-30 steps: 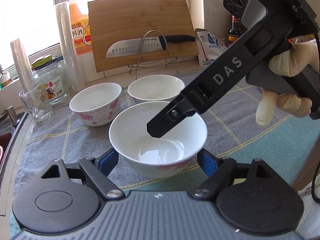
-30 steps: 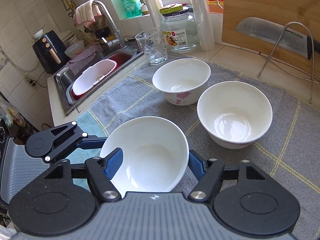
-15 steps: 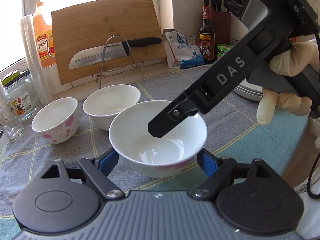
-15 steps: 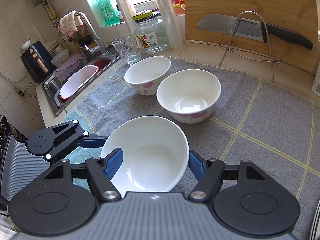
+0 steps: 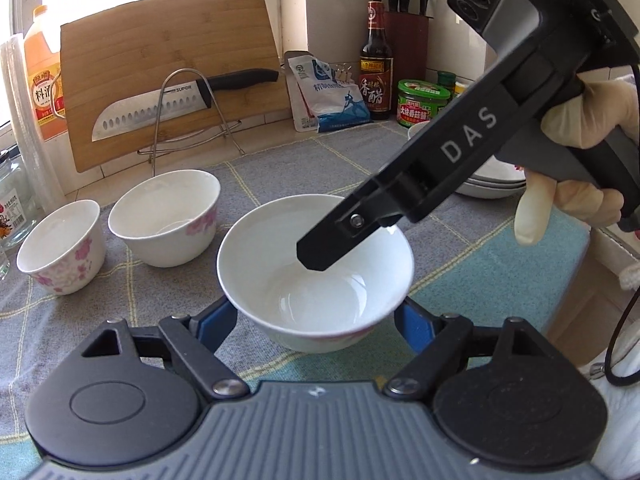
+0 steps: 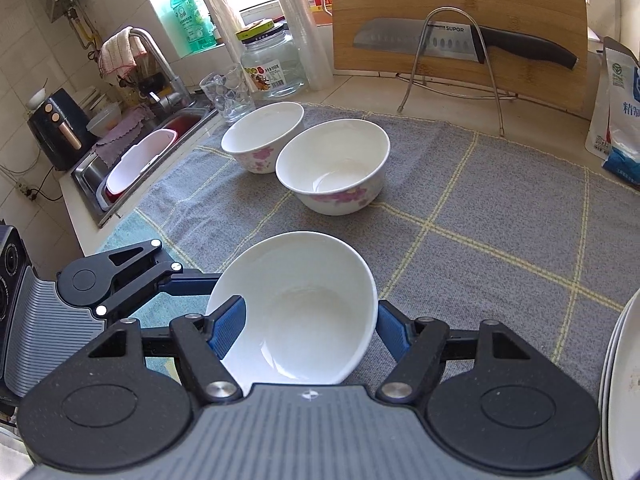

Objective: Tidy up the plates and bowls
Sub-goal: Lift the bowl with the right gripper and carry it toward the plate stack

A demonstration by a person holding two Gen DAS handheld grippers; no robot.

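Observation:
A white bowl (image 5: 280, 256) hangs a little above the grey checked cloth (image 5: 280, 176), held from two sides. My left gripper (image 5: 316, 314) is shut on it, blue pads against its outer wall. My right gripper (image 6: 304, 328) is shut on the same bowl (image 6: 304, 304); in the left wrist view one of its fingers (image 5: 320, 250) reaches down inside the rim. Two more white bowls with pink flowers (image 5: 164, 216) (image 5: 60, 244) stand on the cloth to the left, touching or nearly so. A stack of white plates (image 6: 620, 380) sits at the right.
A cutting board (image 5: 168, 68) with a knife (image 5: 160, 112) on a wire rack leans at the back. Bottles, a salt bag (image 5: 328, 96) and jars fill the back right corner. A glass (image 6: 226, 92), a jar (image 6: 272, 64) and the sink (image 6: 132, 160) lie to the left.
Both grippers have carried the held bowl rightward along the counter. The two flowered bowls have slid away to the left, and the plate stack and bottles have come into view.

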